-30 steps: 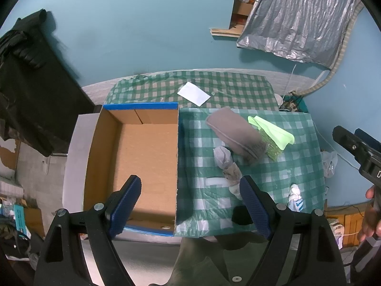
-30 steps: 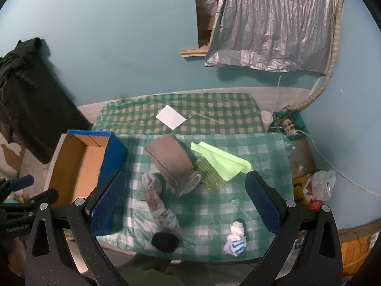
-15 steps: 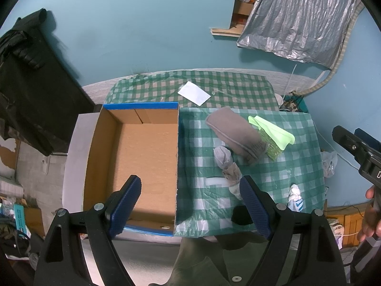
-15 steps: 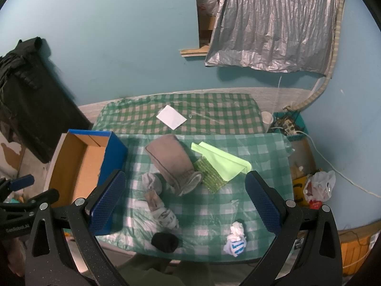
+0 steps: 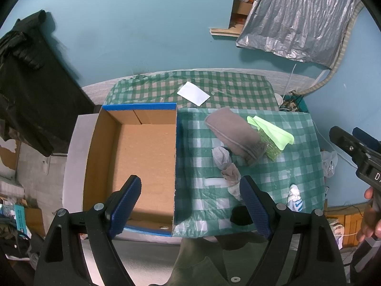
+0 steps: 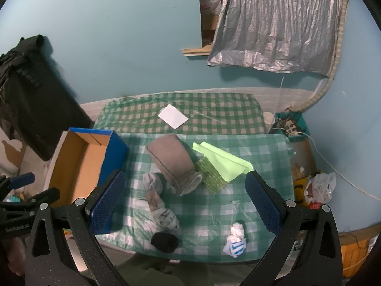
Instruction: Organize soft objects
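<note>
An open cardboard box point(image 5: 140, 157) with blue sides stands left of a green checked cloth; it also shows in the right wrist view point(image 6: 81, 164). On the cloth lie a grey-brown folded cloth point(image 6: 173, 162), a lime cloth point(image 6: 223, 159) over a green scrubber point(image 6: 210, 174), grey and patterned socks point(image 6: 157, 195), a black sock ball point(image 6: 164, 240) and a white-blue sock ball point(image 6: 235, 239). My left gripper point(image 5: 190, 205) is open and empty, high above the box edge. My right gripper point(image 6: 185, 200) is open and empty, high above the cloth.
A white paper point(image 6: 173, 116) lies on the far checked cloth. A black garment point(image 5: 23, 76) hangs at left. A silver sheet point(image 6: 273, 23) hangs on the blue wall. Bags and clutter point(image 6: 319, 188) sit on the floor at right.
</note>
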Motion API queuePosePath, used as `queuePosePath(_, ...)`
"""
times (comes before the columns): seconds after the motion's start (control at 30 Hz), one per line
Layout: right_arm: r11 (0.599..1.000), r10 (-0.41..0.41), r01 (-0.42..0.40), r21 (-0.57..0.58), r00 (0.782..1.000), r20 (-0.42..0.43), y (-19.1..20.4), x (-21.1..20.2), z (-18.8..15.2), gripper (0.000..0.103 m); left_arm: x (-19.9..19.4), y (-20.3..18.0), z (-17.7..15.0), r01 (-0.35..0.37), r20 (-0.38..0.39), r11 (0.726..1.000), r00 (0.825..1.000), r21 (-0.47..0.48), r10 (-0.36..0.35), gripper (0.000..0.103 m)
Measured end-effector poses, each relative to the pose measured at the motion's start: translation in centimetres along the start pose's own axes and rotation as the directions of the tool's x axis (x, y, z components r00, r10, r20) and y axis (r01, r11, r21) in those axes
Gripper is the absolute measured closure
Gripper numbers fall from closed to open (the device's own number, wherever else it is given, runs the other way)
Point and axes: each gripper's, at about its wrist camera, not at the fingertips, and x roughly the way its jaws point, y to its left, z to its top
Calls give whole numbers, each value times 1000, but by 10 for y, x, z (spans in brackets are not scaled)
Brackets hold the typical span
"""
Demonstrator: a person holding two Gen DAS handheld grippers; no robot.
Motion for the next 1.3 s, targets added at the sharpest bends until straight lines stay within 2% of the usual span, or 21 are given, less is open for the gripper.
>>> queuePosePath(0.33, 1000, 3, -3, 6, 1000, -13, -2, 2, -1, 2, 2, -4, -1, 2, -13, 1000, 1000, 8, -2, 17)
queuePosePath(0.7, 1000, -10, 11, 19, 998, -56, -26, 14, -12, 2, 23, -30, 2, 9, -60, 999, 998, 46, -6, 17)
queuePosePath(0.93, 999, -24, 29, 46, 994, -104, -55, 28, -25, 2, 49, -39, 4, 31, -127, 999, 992, 44, -25, 17)
queuePosePath(1.3, 996, -40, 55, 68, 979, -200, -97, 64, -64, 2, 104, -61, -2, 51, -243, 997, 969, 58, -35, 17)
